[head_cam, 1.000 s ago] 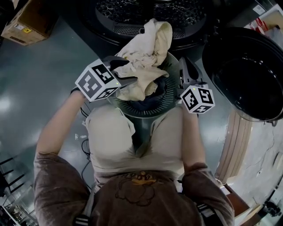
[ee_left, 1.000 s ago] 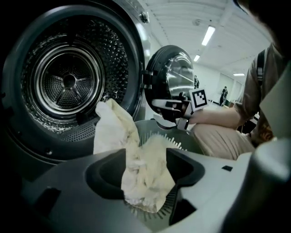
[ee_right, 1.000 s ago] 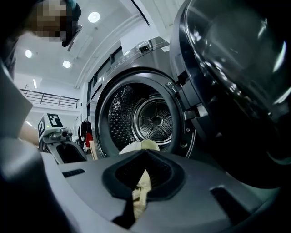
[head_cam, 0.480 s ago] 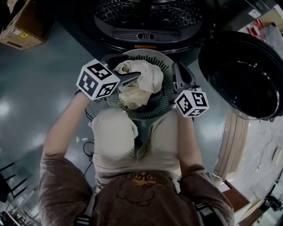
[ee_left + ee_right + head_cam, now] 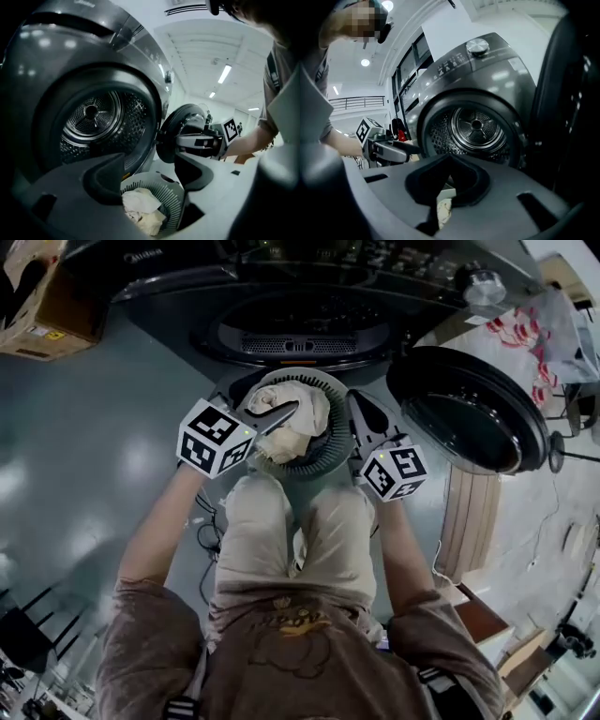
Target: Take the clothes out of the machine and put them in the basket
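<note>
Since second ago: cloth no longer trails from drum; we see it heaped in basket, both grippers lifted clear.

Head view: left gripper directly over cloth, nearer than right gripper at rim.

Left gripper view: fingers spread, just been opening, nothing between; cloth below. Drum looks bare to us, which head view hides.

Right gripper view: fingers pressed together, empty.

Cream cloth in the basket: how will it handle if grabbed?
Likely floppy: the cloth lies crumpled in soft folds in the basket. Probably light for its bulk, so it should drape from one pinch rather than hold shape.
</note>
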